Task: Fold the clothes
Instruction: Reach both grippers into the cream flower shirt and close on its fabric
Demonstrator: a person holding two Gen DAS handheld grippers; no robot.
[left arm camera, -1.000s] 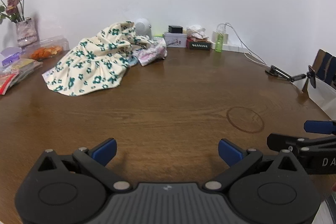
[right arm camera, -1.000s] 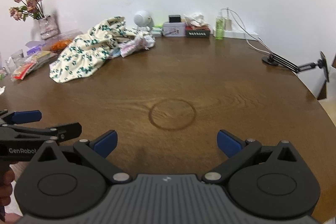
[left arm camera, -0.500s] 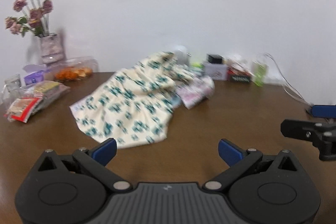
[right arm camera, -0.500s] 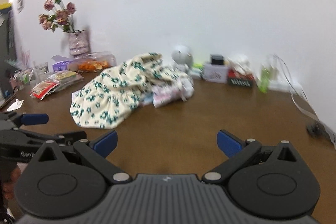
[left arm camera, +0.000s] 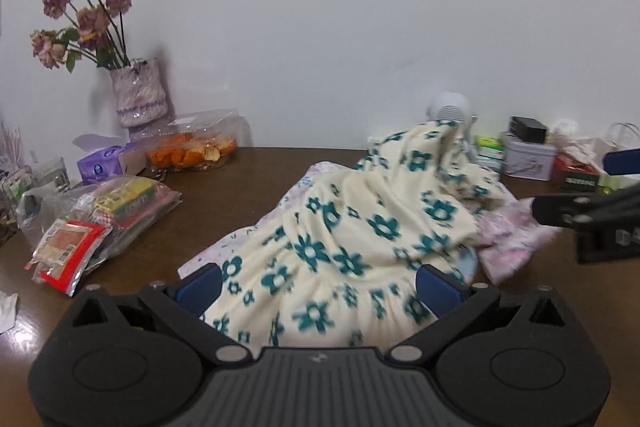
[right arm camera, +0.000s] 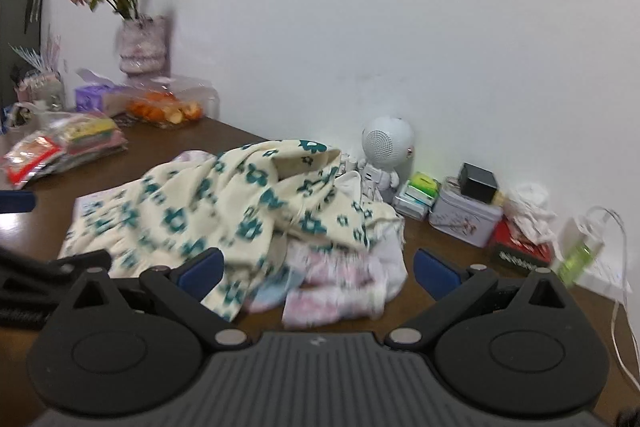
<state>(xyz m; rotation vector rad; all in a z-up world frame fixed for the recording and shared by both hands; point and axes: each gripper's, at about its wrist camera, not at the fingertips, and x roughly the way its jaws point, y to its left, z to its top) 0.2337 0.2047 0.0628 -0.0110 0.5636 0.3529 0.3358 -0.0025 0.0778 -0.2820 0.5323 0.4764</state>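
Your left claw [left arm camera: 318, 285] and right claw [right arm camera: 316, 269] both stand with fingers wide apart and empty, ready to grip. The floral garment [left arm camera: 352, 239] lies heaped on the worktop [left arm camera: 240, 195] over pink clothes [right arm camera: 340, 275], just ahead of both claws.

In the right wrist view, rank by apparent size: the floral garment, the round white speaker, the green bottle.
1. floral garment, by far the largest.
2. round white speaker.
3. green bottle, smallest, though blurred and near the fisheye edge, so its gap from the speaker is uncertain.
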